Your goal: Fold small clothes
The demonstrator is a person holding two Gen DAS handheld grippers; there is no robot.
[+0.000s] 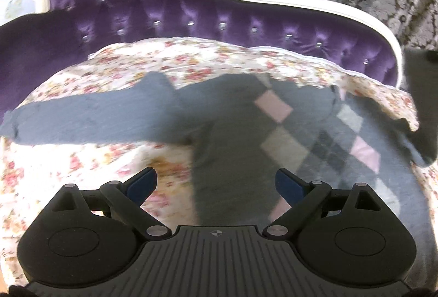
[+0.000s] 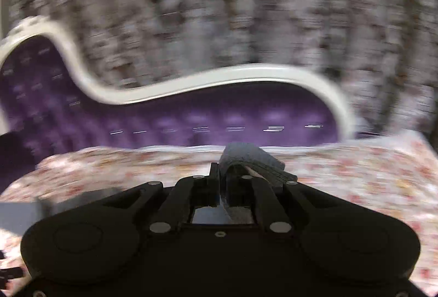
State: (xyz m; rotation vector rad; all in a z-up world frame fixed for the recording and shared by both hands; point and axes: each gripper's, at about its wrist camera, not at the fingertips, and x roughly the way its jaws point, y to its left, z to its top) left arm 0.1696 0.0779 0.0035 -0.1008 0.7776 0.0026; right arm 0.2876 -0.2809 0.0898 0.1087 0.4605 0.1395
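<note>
1. Purple tufted sofa (image 1: 164, 12), white-framed; floral cover (image 1: 68, 160) spread over the seat.
2. Grey sweater (image 1: 227, 138) with argyle diamonds lies flat on the cover, one sleeve stretched out sideways.
3. Left gripper (image 1: 216, 182): fingers spread wide, hovering over the sweater body.
4. Right gripper (image 2: 228, 179): fingers pinching a bunched grey sweater edge (image 2: 251, 160); view motion-blurred.

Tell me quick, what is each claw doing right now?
Left gripper: open, holding nothing, above the grey sweater.
Right gripper: closed on a bunched piece of grey knit fabric.

grey argyle sweater (image 1: 232, 138) spread flat, sleeve outstretched
</note>
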